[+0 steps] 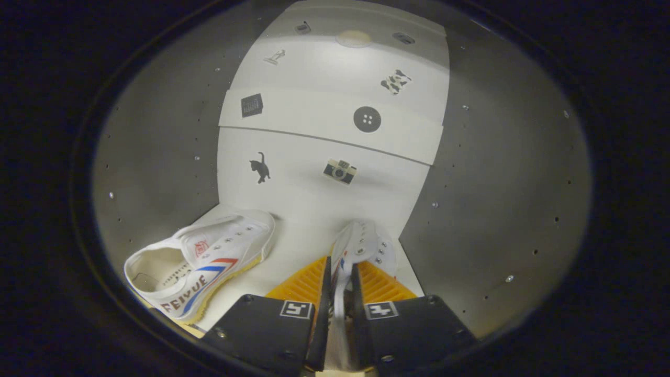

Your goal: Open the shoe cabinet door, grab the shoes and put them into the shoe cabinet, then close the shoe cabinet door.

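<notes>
left shoe [201, 267]: white canvas cloth, matt | cabinet back panel [335, 152]: smooth, matt white

A white canvas shoe [201, 264] with red and blue stripes lies inside the shoe cabinet [157, 157], lower left; another white shoe [361, 248] stands pinched lower centre.

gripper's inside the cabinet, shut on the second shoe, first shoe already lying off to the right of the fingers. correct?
Not quite. The gripper view shows the first shoe lying to the left of the fingers, not the right. The rest holds: the gripper is inside the cabinet, shut on the second shoe.
</notes>
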Motion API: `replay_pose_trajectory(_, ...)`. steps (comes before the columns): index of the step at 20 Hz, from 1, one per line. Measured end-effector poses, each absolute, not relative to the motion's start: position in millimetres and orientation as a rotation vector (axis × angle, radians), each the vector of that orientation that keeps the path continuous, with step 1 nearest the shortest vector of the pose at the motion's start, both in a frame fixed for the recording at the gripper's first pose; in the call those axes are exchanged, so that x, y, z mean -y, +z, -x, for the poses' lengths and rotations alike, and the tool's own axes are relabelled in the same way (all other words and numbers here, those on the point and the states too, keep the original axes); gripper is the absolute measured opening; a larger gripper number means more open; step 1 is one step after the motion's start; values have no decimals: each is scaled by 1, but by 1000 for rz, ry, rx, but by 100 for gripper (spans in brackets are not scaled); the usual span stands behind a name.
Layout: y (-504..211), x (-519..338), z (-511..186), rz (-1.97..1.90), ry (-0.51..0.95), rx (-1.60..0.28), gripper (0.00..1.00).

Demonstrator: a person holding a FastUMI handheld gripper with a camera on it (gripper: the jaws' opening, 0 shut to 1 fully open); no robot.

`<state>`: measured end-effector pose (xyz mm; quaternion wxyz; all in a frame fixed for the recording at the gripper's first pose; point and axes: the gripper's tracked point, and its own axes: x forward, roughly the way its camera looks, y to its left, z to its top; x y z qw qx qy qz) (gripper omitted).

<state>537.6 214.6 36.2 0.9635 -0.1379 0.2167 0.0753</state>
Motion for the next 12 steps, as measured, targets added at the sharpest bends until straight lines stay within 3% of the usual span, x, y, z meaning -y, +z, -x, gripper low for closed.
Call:
replay_pose_trajectory(5,65,-209,-519,270,130,-389,83)
replay_pose_trajectory(12,131,-222,-452,97,156,-221,86)
